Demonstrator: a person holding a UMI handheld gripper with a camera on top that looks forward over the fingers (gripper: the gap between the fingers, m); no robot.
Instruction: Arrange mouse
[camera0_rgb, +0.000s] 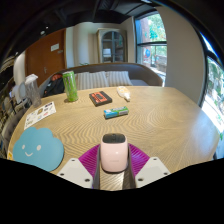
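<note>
A pale pink computer mouse (114, 153) with a dark top end sits between my gripper's (113, 165) two fingers, just above the round wooden table (150, 125). Both magenta pads (88, 158) press against its sides, so the gripper is shut on it. The mouse's lower end is hidden behind the gripper's body. A blue round mouse mat with a smiling face (36, 148) lies on the table to the left of the fingers.
Beyond the fingers lie a small grey object (115, 114), a dark box (100, 98), a light packet (124, 92) and a green cylinder (70, 84). Papers (40, 113) lie at the left. A sofa (105, 75) stands behind the table.
</note>
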